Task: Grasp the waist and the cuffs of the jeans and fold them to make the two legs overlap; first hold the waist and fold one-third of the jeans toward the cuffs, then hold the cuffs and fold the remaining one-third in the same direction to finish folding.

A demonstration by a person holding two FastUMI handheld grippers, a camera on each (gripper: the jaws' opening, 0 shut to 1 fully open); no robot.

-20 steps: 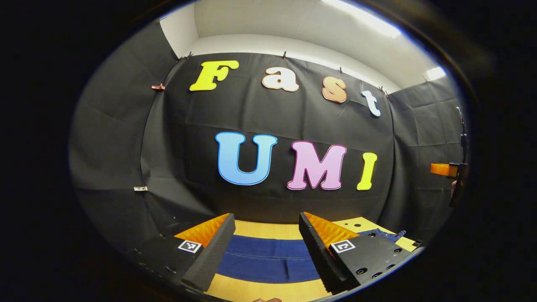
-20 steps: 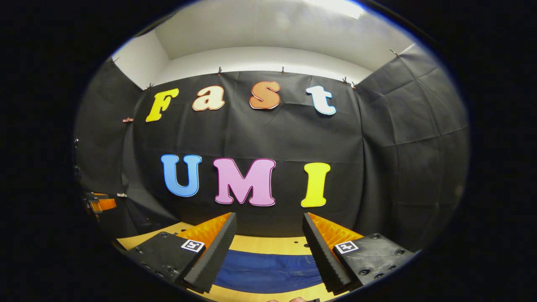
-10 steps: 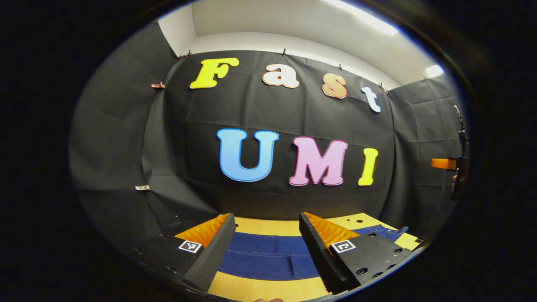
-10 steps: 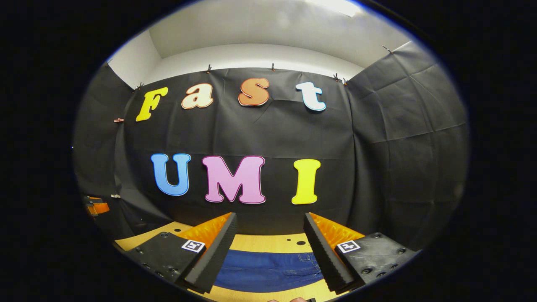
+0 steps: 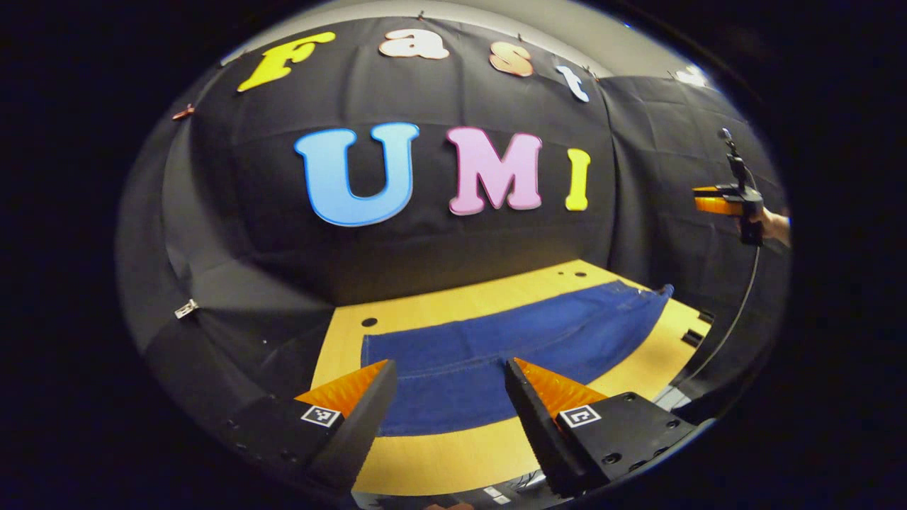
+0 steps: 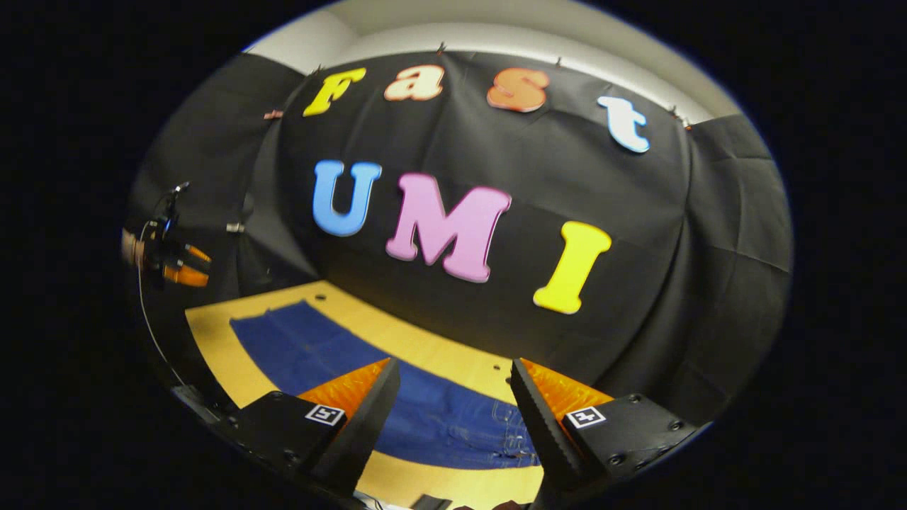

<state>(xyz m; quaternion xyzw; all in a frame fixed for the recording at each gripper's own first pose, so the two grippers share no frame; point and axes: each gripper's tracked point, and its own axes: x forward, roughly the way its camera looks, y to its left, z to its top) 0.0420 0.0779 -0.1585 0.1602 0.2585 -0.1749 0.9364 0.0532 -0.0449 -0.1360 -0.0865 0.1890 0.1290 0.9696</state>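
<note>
Blue jeans [image 5: 524,340] lie flat along the wooden table [image 5: 439,460]. In the left gripper view the cuff end is at the left and the waist end reaches the far right. My left gripper [image 5: 448,365] hovers open above the cuff end, holding nothing. In the right gripper view the jeans [image 6: 319,354] run from the far left to the stitched pocket area [image 6: 506,432] beneath my right gripper [image 6: 453,363], which is open and above the cloth. Each view also shows the other gripper far off: the right gripper [image 5: 730,202] in a hand, the left gripper [image 6: 173,265] at the left edge.
The black cloth wall closes in the table at the back and sides. Bare table [image 6: 212,333] borders the jeans, with small holes [image 5: 368,321] near the back edge. A cable [image 5: 737,312] hangs from the far gripper down past the table's right end.
Both grippers have tipped downward, so much more of the table and the jeans shows. The right gripper has also rolled, tilting its view. Both stay open.
</note>
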